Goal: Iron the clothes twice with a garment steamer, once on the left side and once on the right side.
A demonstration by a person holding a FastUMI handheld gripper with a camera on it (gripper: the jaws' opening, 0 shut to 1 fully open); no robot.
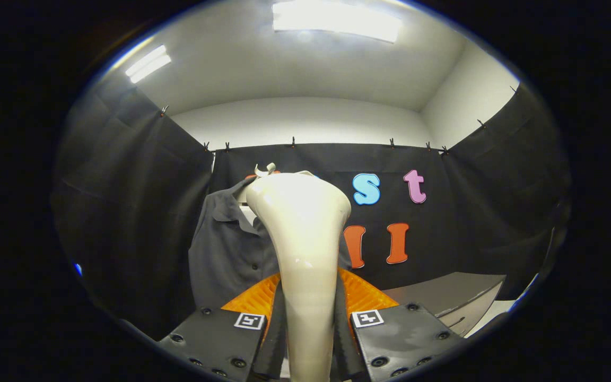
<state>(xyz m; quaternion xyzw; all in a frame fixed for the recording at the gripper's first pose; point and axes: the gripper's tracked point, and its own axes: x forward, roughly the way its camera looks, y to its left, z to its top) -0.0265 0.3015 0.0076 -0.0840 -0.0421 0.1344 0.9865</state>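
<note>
Fingers of the hand-held black-and-orange gripper (308, 313) press from both sides on the glossy cream plastic handle of a garment steamer (301, 233), which rises upright between them. Beyond the steamer's wide head, a dark grey buttoned shirt (226, 249) hangs against the black cloth wall.

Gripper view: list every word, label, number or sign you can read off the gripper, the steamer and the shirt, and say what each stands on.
None can be read.
Gripper, shut on the cream steamer: a black-and-white square marker on each finger, a pattern, not text.
Steamer: no print shows.
Grey shirt hanging beyond it: no label shows.
</note>
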